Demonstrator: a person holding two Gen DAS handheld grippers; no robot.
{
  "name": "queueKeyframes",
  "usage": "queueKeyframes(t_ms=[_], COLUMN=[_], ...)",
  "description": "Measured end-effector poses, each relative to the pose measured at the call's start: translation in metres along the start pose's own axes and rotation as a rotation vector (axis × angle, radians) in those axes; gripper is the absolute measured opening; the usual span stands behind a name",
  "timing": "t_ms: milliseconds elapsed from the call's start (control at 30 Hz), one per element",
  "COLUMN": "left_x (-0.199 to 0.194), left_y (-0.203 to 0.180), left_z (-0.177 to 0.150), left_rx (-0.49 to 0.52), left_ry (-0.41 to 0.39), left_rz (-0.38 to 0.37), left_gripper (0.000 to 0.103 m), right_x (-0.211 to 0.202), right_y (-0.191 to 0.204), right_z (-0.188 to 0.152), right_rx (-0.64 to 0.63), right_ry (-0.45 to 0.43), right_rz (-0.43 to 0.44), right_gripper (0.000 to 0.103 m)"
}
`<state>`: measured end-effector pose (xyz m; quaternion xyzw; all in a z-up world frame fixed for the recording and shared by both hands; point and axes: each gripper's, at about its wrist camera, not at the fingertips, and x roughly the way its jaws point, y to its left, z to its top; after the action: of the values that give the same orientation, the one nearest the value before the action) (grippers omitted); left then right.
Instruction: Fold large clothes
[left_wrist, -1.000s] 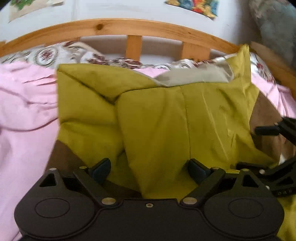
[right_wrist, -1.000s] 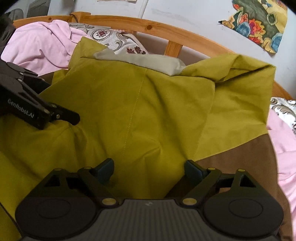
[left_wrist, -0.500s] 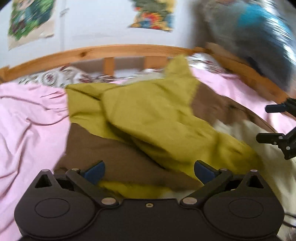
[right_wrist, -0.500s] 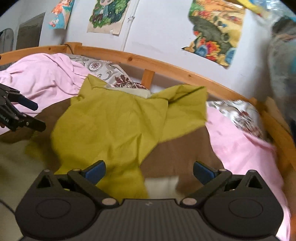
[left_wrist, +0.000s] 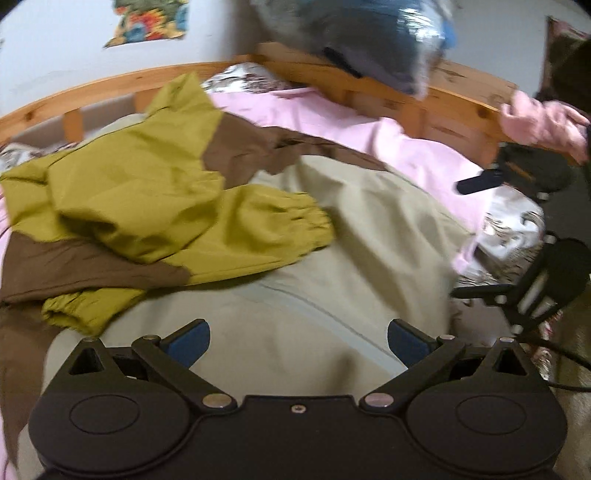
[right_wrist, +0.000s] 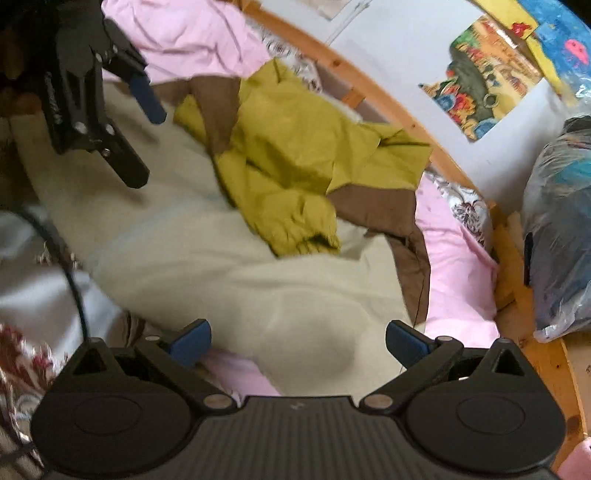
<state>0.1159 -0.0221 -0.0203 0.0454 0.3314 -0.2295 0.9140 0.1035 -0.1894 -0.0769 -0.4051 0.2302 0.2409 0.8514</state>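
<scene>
A large jacket lies on the bed: olive-yellow sleeves and top (left_wrist: 147, 206) (right_wrist: 295, 158), brown panels (left_wrist: 236, 144) (right_wrist: 373, 206) and a cream body (left_wrist: 332, 280) (right_wrist: 229, 254). The sleeves are folded in over the body, elastic cuffs pointing my way. My left gripper (left_wrist: 297, 339) is open and empty above the cream part; it also shows in the right wrist view (right_wrist: 144, 140). My right gripper (right_wrist: 297, 338) is open and empty over the jacket's near hem; it also shows in the left wrist view (left_wrist: 469, 240).
A pink sheet (left_wrist: 406, 147) (right_wrist: 458, 273) covers the bed, with patterned pillows (left_wrist: 251, 77). A curved wooden bed rail (left_wrist: 92, 92) (right_wrist: 391, 114) runs behind. A plastic-wrapped bundle (right_wrist: 561, 229) sits beyond the rail. Posters hang on the wall (right_wrist: 491, 77).
Both grippers have pulled back and up from the yellow fabric, which now lies folded over the cream body. Both views swung right and show more of the jacket.
</scene>
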Motion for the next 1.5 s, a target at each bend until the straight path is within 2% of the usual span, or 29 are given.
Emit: queueKeyframes(t_ms=[67,233,367,533,600,733,833,967,1067,1133,1167,1333,1500], left_x=[0.000,-0.002,-0.003,-0.003,-0.002,-0.003,-0.004,-0.005,-0.004,-0.002,-0.001,0.006,0.013], left_y=[-0.005,-0.011,-0.011,-0.014,-0.016,-0.018,-0.018,-0.021,-0.027,-0.031,-0.033,-0.041,-0.043], left_z=[-0.002,-0.007,-0.012,-0.014,-0.014,-0.014,-0.015,-0.017,-0.020,-0.022,-0.022,-0.027,-0.035], left_rx=[0.015,0.054,0.070,0.085,0.084,0.090,0.091,0.112,0.155,0.184,0.198,0.266,0.332], left_ry=[0.001,0.016,0.037,0.041,0.042,0.040,0.041,0.042,0.051,0.061,0.067,0.102,0.150], left_rz=[-0.020,-0.040,-0.052,-0.062,-0.063,-0.068,-0.072,-0.089,-0.097,-0.100,-0.099,-0.044,0.011], left_gripper=[0.102,0.102,0.102,0.102,0.102,0.102,0.102,0.102,0.102,0.102,0.102,0.102,0.102], right_x=[0.010,0.030,0.030,0.031,0.031,0.034,0.030,0.008,-0.017,-0.027,-0.028,-0.028,-0.035], right_y=[-0.002,-0.014,-0.030,-0.036,-0.035,-0.037,-0.043,-0.068,-0.108,-0.129,-0.137,-0.140,-0.148], right_z=[-0.001,-0.014,-0.027,-0.038,-0.040,-0.045,-0.045,-0.045,-0.054,-0.059,-0.061,-0.053,-0.052], right_rx=[0.003,0.036,0.095,0.083,0.078,0.084,0.127,0.263,0.517,0.653,0.683,0.664,0.718], right_ry=[0.053,0.181,0.216,0.237,0.244,0.266,0.242,0.180,0.107,0.058,0.047,0.050,0.024], right_rz=[-0.009,-0.105,-0.145,-0.193,-0.188,-0.143,-0.152,-0.190,-0.194,-0.161,-0.146,-0.134,-0.115], right_gripper=[0.103,0.103,0.101,0.090,0.085,0.059,0.006,0.003,0.003,0.003,0.003,0.003,0.003])
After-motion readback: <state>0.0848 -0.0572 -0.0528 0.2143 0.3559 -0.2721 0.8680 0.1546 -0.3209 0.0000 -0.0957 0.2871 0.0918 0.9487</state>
